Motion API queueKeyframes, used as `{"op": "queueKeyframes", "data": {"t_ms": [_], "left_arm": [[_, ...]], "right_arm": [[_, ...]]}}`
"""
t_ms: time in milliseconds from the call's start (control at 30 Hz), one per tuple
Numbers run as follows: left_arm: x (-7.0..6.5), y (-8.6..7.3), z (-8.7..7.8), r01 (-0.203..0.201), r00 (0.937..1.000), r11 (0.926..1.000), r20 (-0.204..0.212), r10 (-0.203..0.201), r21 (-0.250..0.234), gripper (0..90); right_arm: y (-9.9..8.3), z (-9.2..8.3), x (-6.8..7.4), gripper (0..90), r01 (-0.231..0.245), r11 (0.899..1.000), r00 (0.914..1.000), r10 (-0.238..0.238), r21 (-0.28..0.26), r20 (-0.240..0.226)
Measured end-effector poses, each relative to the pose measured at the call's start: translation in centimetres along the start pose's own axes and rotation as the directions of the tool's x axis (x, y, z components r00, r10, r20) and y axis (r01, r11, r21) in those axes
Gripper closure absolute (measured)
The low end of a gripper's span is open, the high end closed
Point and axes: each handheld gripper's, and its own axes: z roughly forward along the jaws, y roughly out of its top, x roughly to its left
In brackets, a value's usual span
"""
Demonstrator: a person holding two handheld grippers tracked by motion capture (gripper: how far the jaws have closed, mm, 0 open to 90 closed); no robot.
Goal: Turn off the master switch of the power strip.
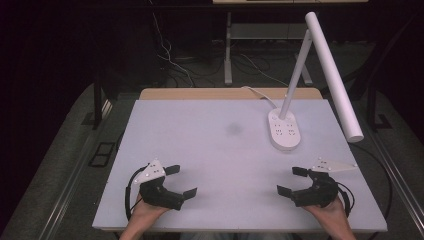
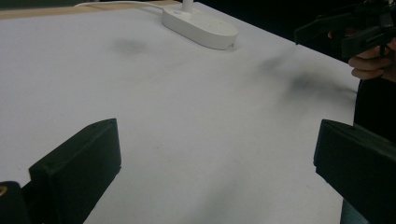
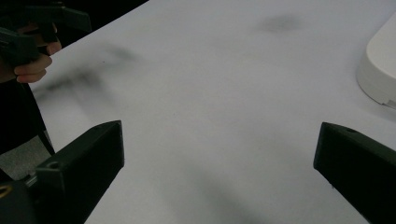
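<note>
My left gripper (image 1: 181, 181) rests low over the white table (image 1: 210, 145) near its front left, held in a hand, jaws wide apart with nothing between them. My right gripper (image 1: 292, 181) mirrors it at the front right, also open and empty. In the left gripper view its own jaws frame bare tabletop around the left gripper (image 2: 215, 163), and the right gripper (image 2: 348, 28) with a hand shows at the top right. In the right gripper view the right gripper (image 3: 219, 163) is likewise spread over bare table, with the left gripper (image 3: 37, 25) at the top left.
A white desk lamp stands at the back right on an oval base (image 1: 285, 131), its long tube head (image 1: 334, 75) slanting over the table's right edge. The base (image 2: 201, 25) also shows ahead of the left gripper and beside the right one (image 3: 380, 70). Cables lie on the floor behind.
</note>
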Motion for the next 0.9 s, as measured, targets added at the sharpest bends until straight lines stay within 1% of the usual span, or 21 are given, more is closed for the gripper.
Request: {"op": "queueKeyframes", "data": {"t_ms": [200, 367, 667, 833, 900], "left_arm": [[0.18, 0.02, 0.04, 0.005, 1.0, 1.0, 0.002, -0.005, -0.006, 0.0], [0.18, 0.0, 0.09, 0.005, 1.0, 1.0, 0.005, -0.005, -0.005, 0.0], [0.06, -0.1, 0.24, -0.002, 1.0, 1.0, 0.001, 0.002, 0.005, 0.6], [0.14, -0.2, 0.12, -0.003, 1.0, 1.0, -0.007, 0.003, 0.008, 1.1], [0.18, -0.23, 0.04, -0.011, 0.9999, 0.9999, -0.01, 0.011, 0.013, 1.3]], "right_arm": [[-0.07, 0.01, 0.09, 1.1, 0.001, 1.0, 1.0, -0.001, 0.007, -0.005], [-0.09, -0.04, 0.09, 1.1, -0.008, 1.0, 1.0, 0.008, 0.002, -0.005], [-0.03, -0.04, 0.06, 1.1, -0.009, 1.0, 0.9999, 0.009, 0.007, -0.012], [0.24, -0.26, 0.09, 1.1, -0.008, 1.0, 0.9999, 0.008, 0.008, -0.007], [0.35, -0.3, 0.12, 1.1, -0.006, 1.0, 1.0, 0.006, 0.011, -0.006]]}}
